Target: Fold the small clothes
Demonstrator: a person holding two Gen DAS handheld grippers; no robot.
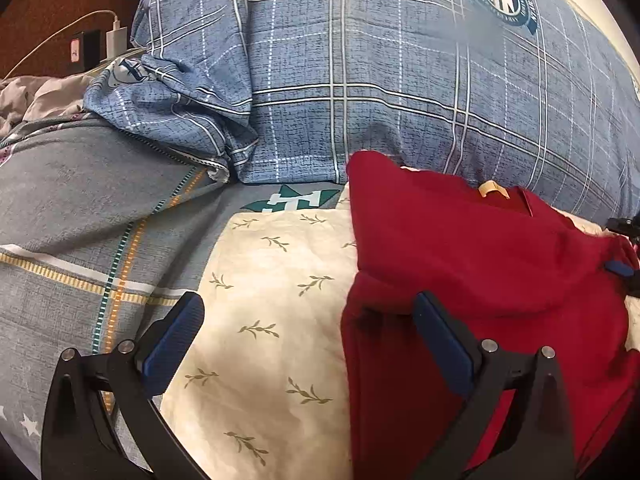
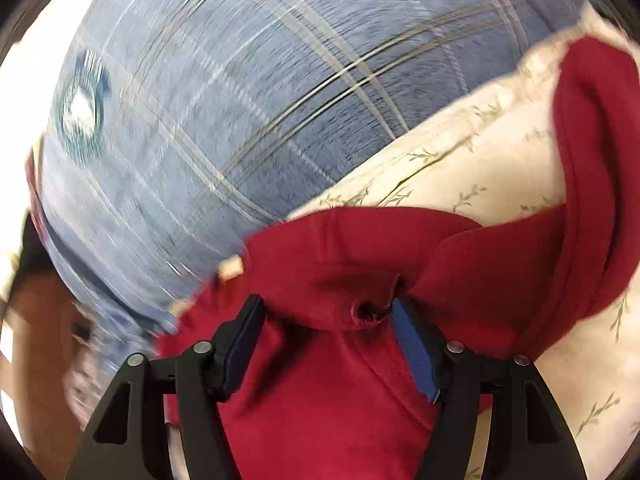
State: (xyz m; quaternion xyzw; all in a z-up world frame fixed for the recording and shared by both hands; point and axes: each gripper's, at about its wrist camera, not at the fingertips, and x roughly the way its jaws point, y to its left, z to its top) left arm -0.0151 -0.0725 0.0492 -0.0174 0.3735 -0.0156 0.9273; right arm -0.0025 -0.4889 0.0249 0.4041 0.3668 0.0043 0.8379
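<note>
A small red garment point(image 1: 480, 256) lies on a cream cloth with a leaf print point(image 1: 272, 304) on the bed, its upper part folded over the lower. My left gripper point(image 1: 308, 308) is open and empty; its right finger point(image 1: 440, 340) rests over the garment's left edge, its left finger over the cream cloth. In the right wrist view my right gripper point(image 2: 326, 312) is open, its fingers astride a bunched fold of the red garment point(image 2: 340, 264) without pinching it. One red sleeve point(image 2: 592, 168) stretches up at the right. This view is blurred.
A big blue plaid pillow point(image 1: 380, 80) stands right behind the garment and also shows in the right wrist view point(image 2: 240, 100). A grey striped bedsheet point(image 1: 80, 220) lies to the left. A charger and cable point(image 1: 116, 36) sit at the far left by the headboard.
</note>
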